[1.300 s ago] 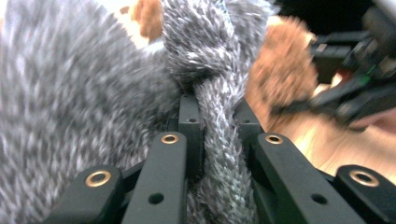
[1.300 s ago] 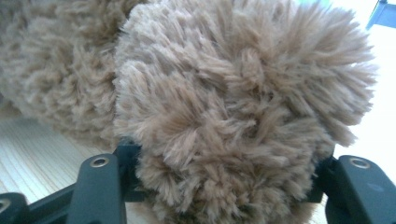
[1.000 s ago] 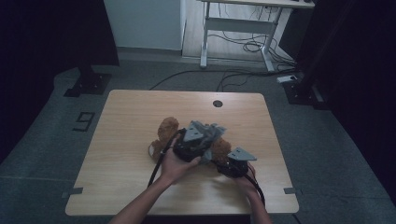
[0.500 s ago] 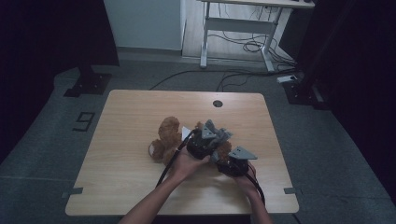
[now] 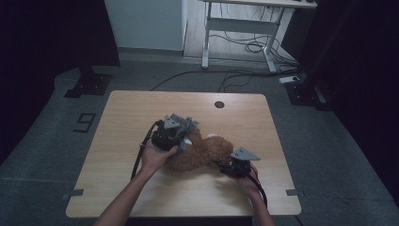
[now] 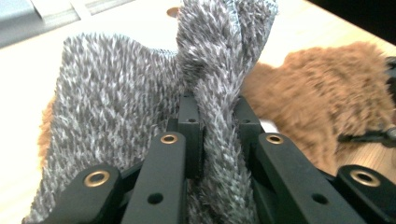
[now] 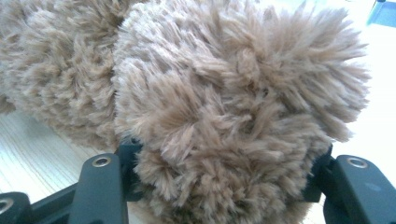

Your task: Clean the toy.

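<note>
A brown plush teddy bear (image 5: pixel 204 153) lies on the wooden table (image 5: pixel 141 108). My left gripper (image 5: pixel 181 134) sits over the bear's left part, shut on a fold of grey fuzzy cloth (image 5: pixel 190 125). In the left gripper view the cloth (image 6: pixel 116 93) is pinched between the jaws of the left gripper (image 6: pixel 217 107) and spreads out to the left, with the bear (image 6: pixel 327 102) behind it on the right. My right gripper (image 5: pixel 228 165) is at the bear's right end. In the right gripper view its jaws (image 7: pixel 224 158) press on a round plush part of the bear (image 7: pixel 233 93).
A round cable hole (image 5: pixel 219 104) is near the table's far edge. Black cables trail from both grippers toward the near edge. On the floor beyond stand a desk frame (image 5: pixel 240 28) with loose cables and dark stands at either side.
My left gripper has swung to the left with the grey cloth and now covers the bear's left part. The right gripper has stayed put on the bear.
</note>
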